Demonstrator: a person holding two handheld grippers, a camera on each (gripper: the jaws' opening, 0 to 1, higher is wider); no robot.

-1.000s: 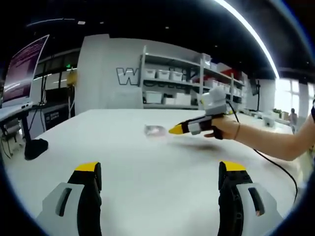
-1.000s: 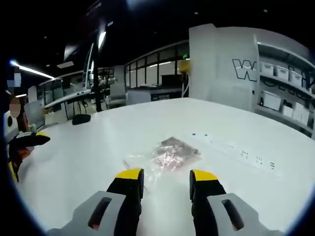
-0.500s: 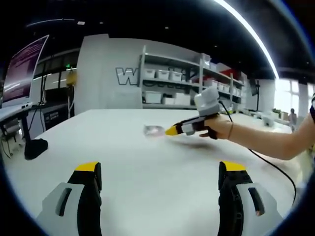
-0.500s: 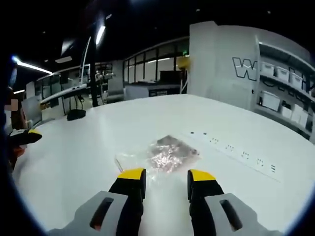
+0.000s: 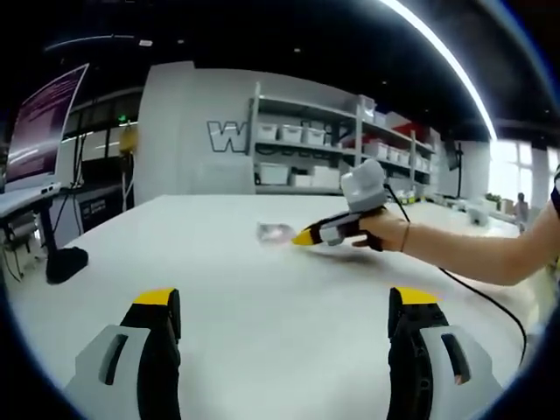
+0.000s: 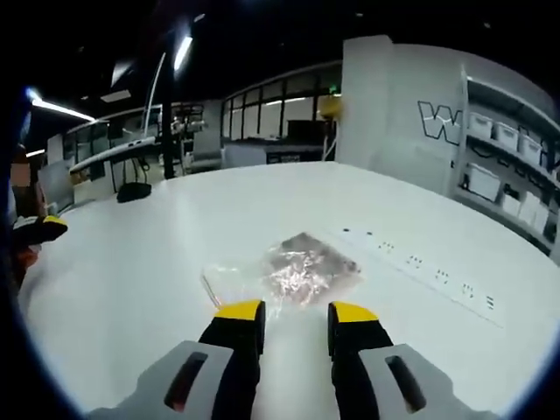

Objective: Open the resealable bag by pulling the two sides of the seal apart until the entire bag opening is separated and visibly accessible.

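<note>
A clear resealable bag (image 6: 297, 271) with crumpled shiny contents lies flat on the white table (image 6: 131, 289). My right gripper (image 6: 297, 311) is just short of the bag's near edge, its yellow-tipped jaws open with a narrow gap and nothing between them. In the left gripper view the bag (image 5: 274, 232) is small and far off at mid-table. There the right gripper (image 5: 337, 229), held by a hand, points its tip at the bag from the right. My left gripper (image 5: 284, 299) stays back over the table, jaws wide open and empty. The left gripper (image 6: 35, 229) also appears at the left edge of the right gripper view.
A row of flush sockets (image 6: 420, 264) runs across the table right of the bag. A black object (image 5: 66, 262) lies on the table's left side. The right gripper's cable (image 5: 490, 297) trails over the table. Shelves with white bins (image 5: 315, 133) stand behind.
The right gripper has moved forward to the bag's near edge and its jaws have drawn somewhat closer together. The left gripper has not moved.
</note>
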